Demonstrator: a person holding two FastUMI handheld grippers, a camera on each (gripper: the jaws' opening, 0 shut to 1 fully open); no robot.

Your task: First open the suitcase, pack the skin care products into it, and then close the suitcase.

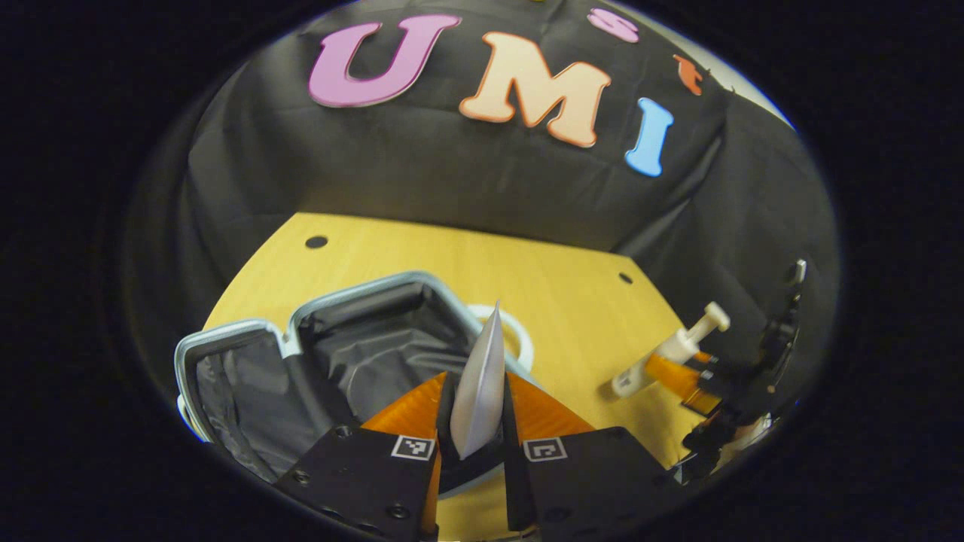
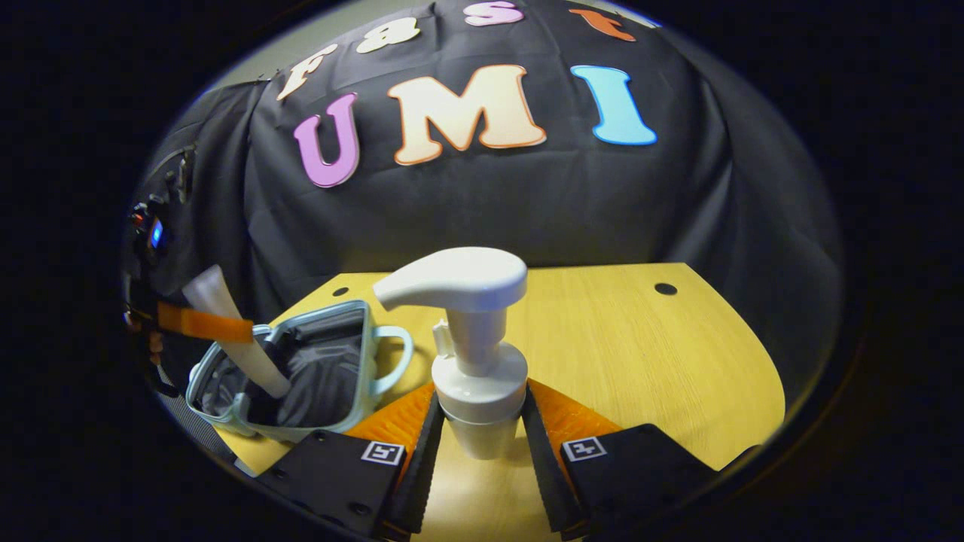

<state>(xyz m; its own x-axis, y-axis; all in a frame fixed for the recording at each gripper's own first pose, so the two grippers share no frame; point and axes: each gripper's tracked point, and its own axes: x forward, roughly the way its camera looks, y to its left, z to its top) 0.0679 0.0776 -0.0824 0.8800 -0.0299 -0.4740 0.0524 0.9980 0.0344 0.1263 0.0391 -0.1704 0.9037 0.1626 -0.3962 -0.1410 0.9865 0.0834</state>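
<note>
- The left gripper has its 2 fingers pressed on a silvery tube, crimped end up, held over the open suitcase.
- The suitcase lies at the table's left edge, dark lining showing, white handle toward the table's middle.
- The right gripper has closed both fingers on a white pump bottle, upright above the near edge of the table.

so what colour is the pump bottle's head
White, like the rest of the pump bottle; it shows best in the right gripper view, held between the right gripper's fingers.
</note>
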